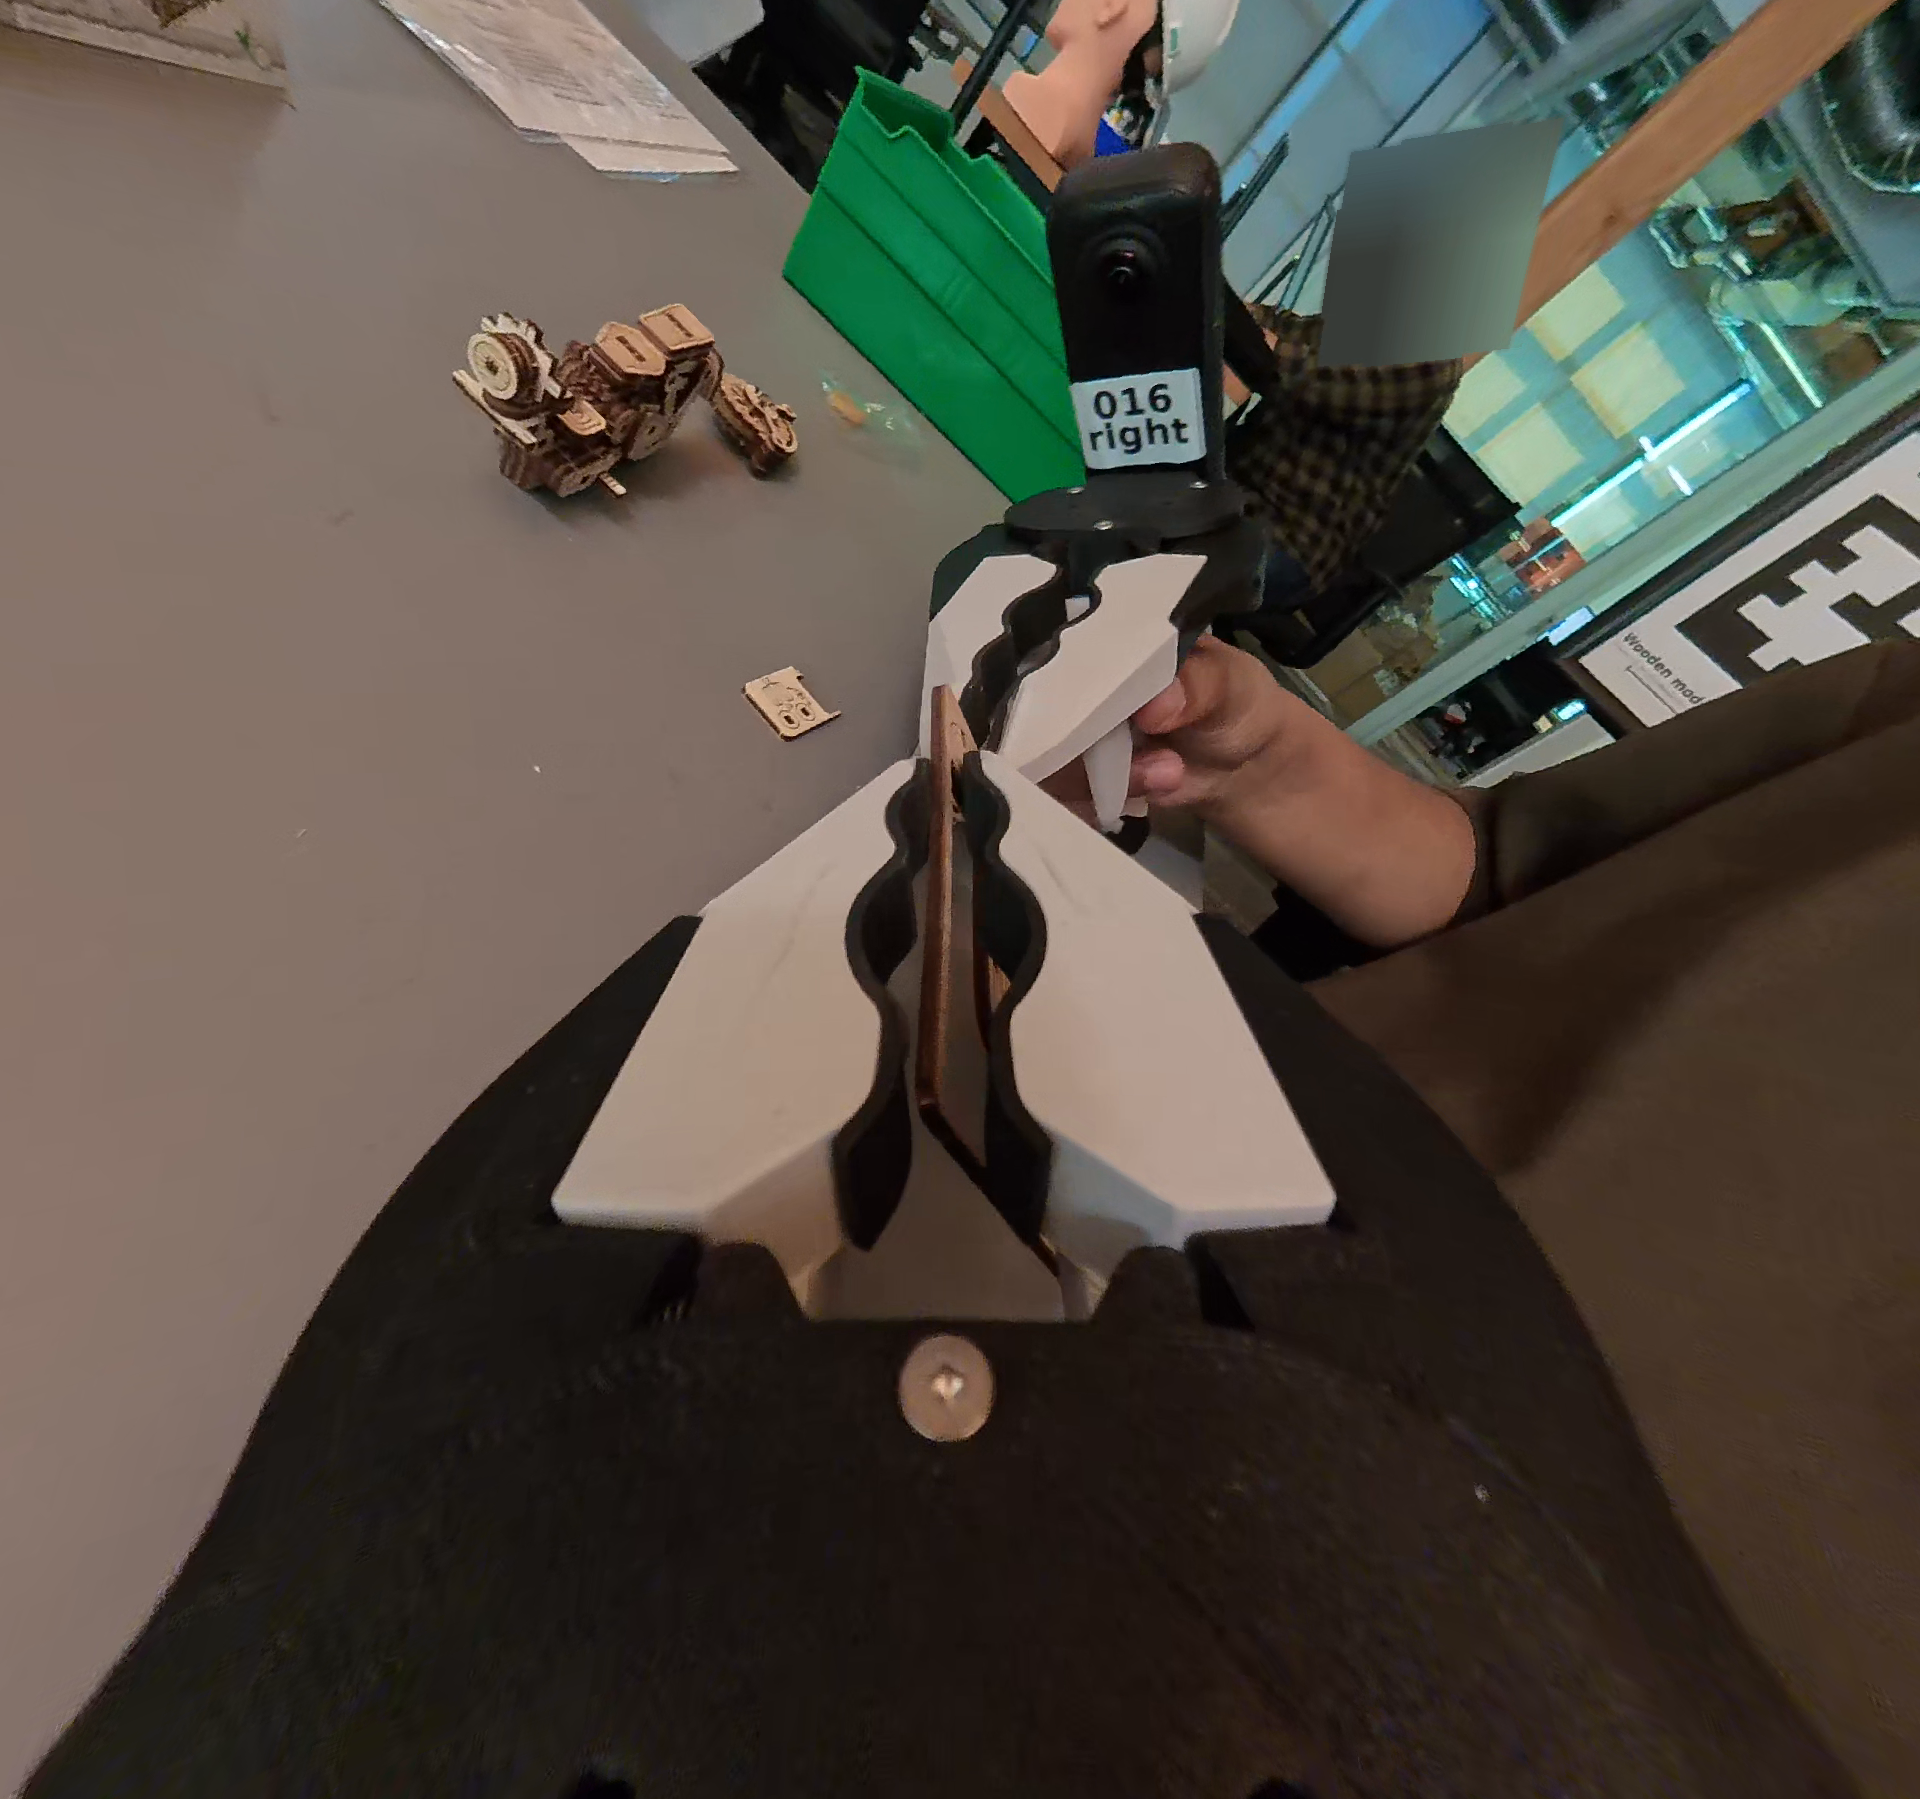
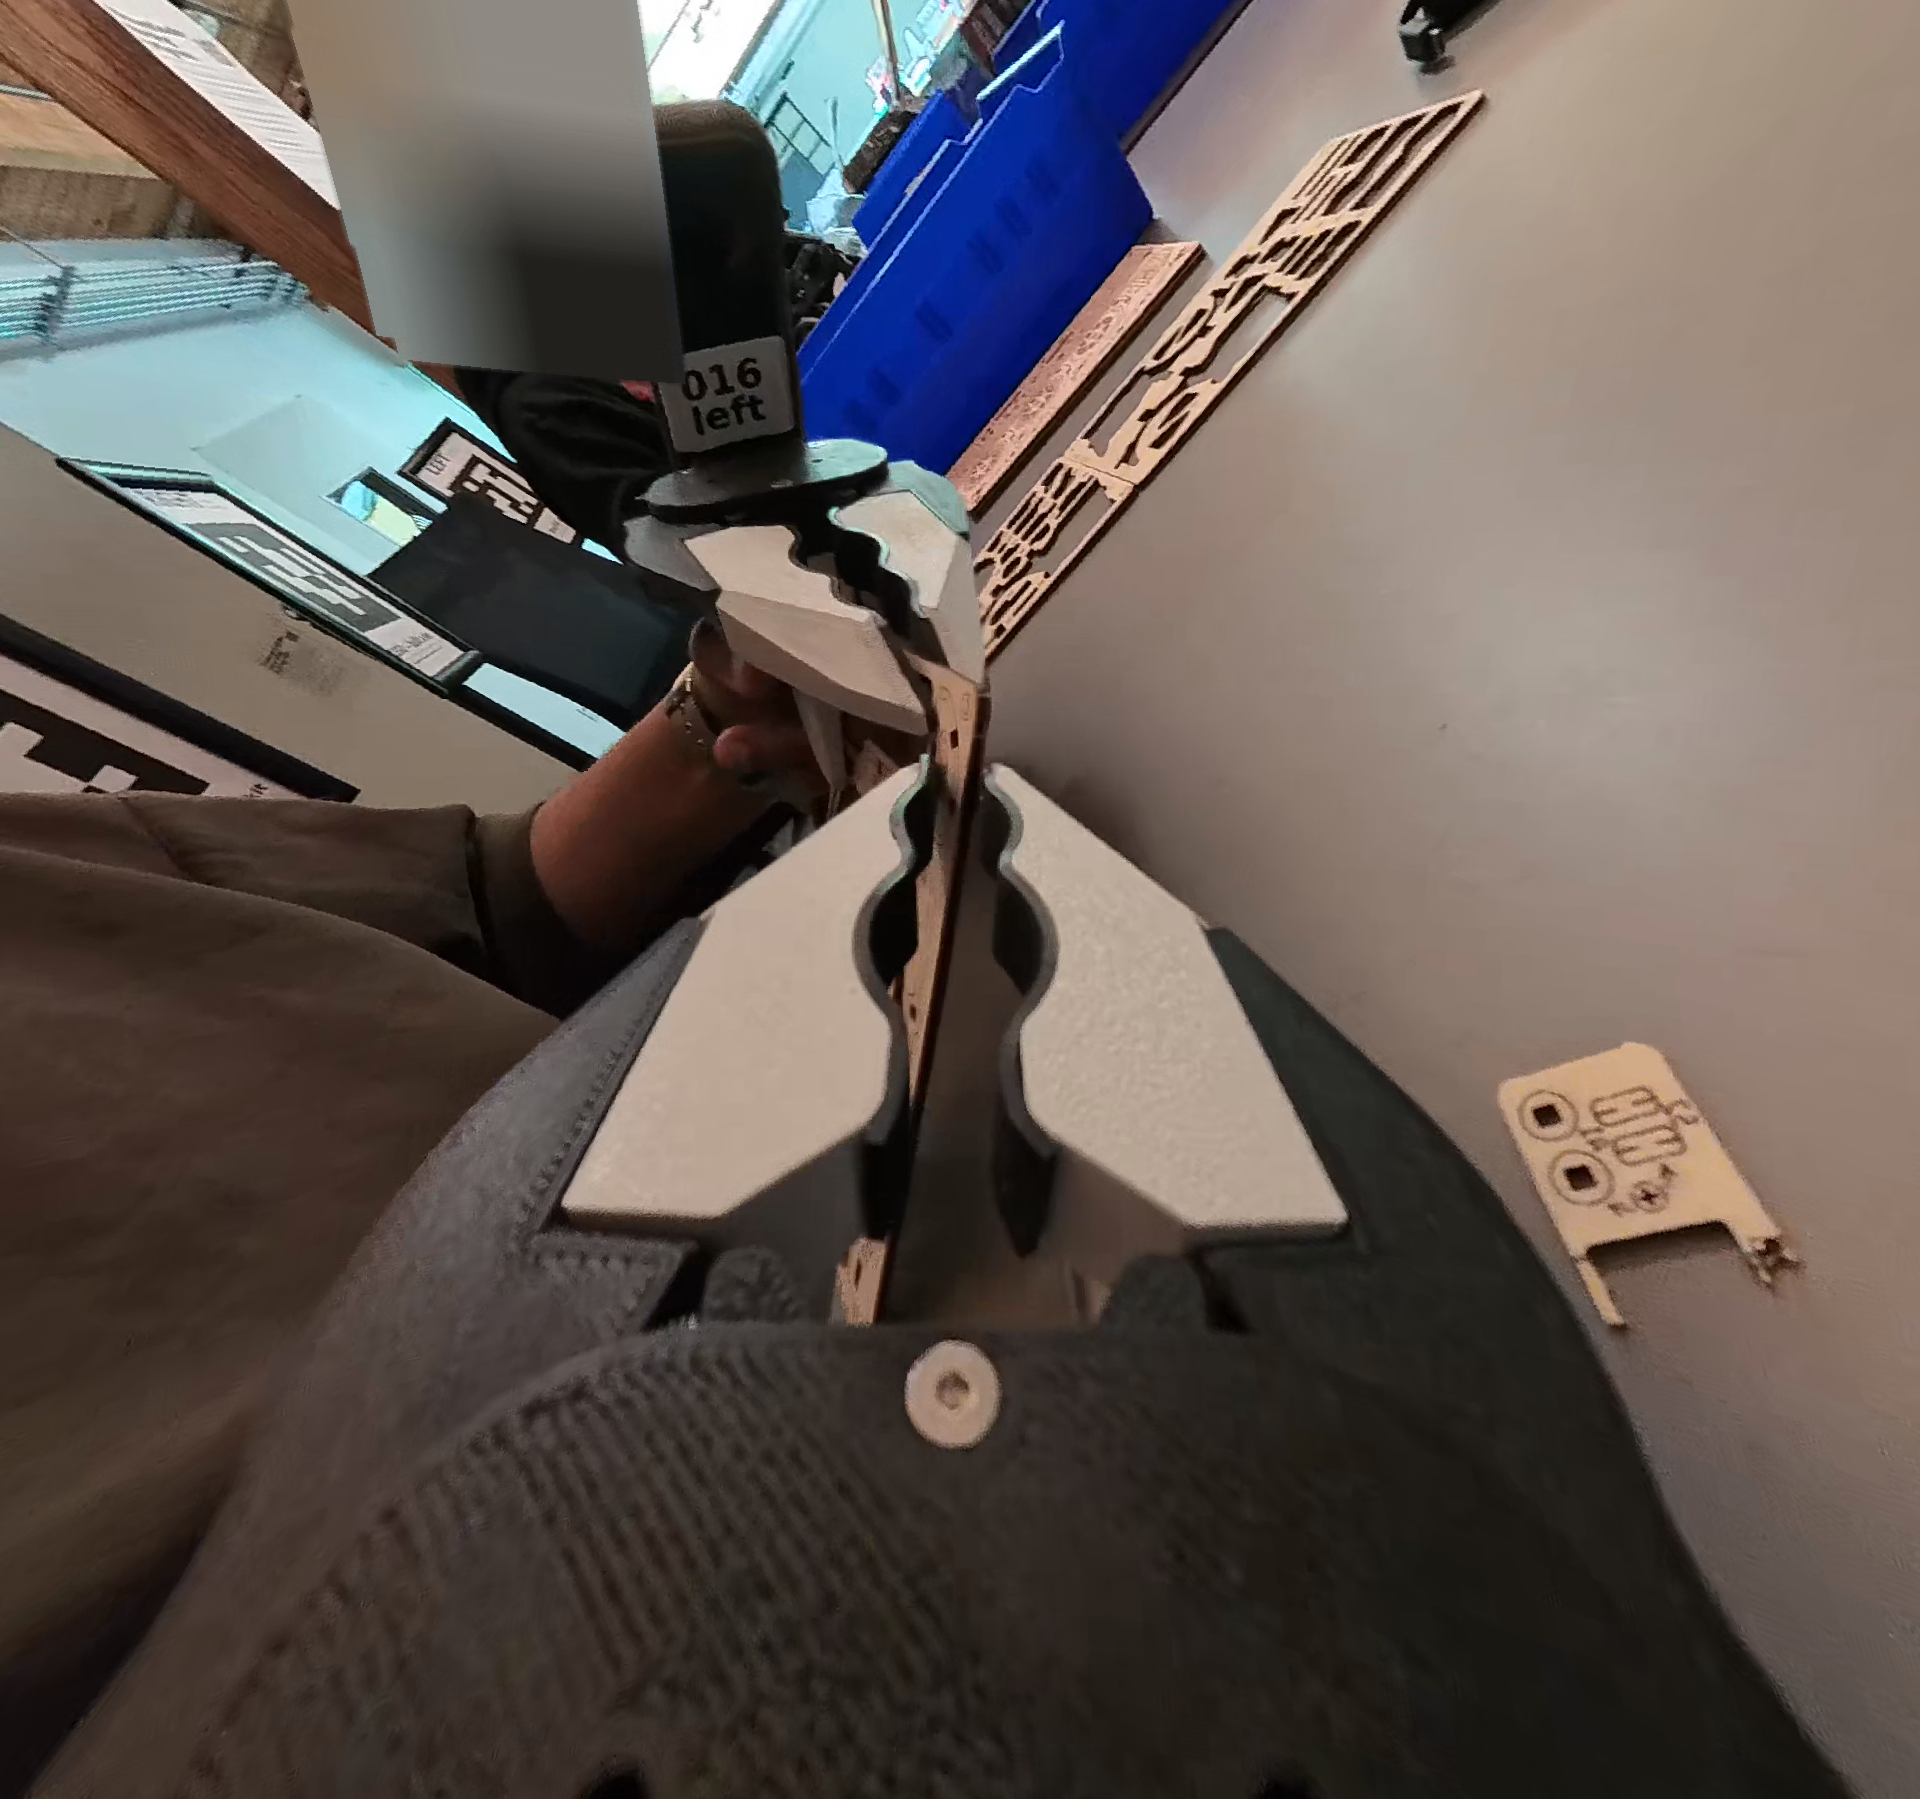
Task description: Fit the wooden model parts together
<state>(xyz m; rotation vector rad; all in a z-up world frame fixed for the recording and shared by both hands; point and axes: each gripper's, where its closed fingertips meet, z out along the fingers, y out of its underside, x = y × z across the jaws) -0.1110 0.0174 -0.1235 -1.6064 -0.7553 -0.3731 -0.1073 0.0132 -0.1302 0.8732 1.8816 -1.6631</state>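
Note:
My left gripper [image 1: 940, 781] is shut on a thin wooden sheet part [image 1: 937, 928], seen edge-on between its black wavy pads. My right gripper [image 1: 975, 705] faces it tip to tip and is shut on the same sheet's far end. In the right wrist view, the right gripper [image 2: 951, 785] clamps the engraved sheet [image 2: 940, 918], and the left gripper [image 2: 935, 677] holds its far end. I cannot tell whether this is one piece or two pressed together. A partly built wooden model [image 1: 613, 399] stands on the grey table [image 1: 312, 710], apart from both grippers.
A small flat wooden card [image 1: 790, 707] lies on the table; it also shows in the right wrist view [image 2: 1631, 1167]. A green bin [image 1: 935, 295] and papers [image 1: 499, 14] sit behind. Blue bins [image 2: 987, 243], a punched-out wooden sheet [image 2: 1226, 336] and a brown sheet [image 2: 1081, 367] lie beyond. My left and right fingertips are right by each other. Both grippers' tips are roughly 15 cm from the partly built wooden model [image 1: 613, 399].

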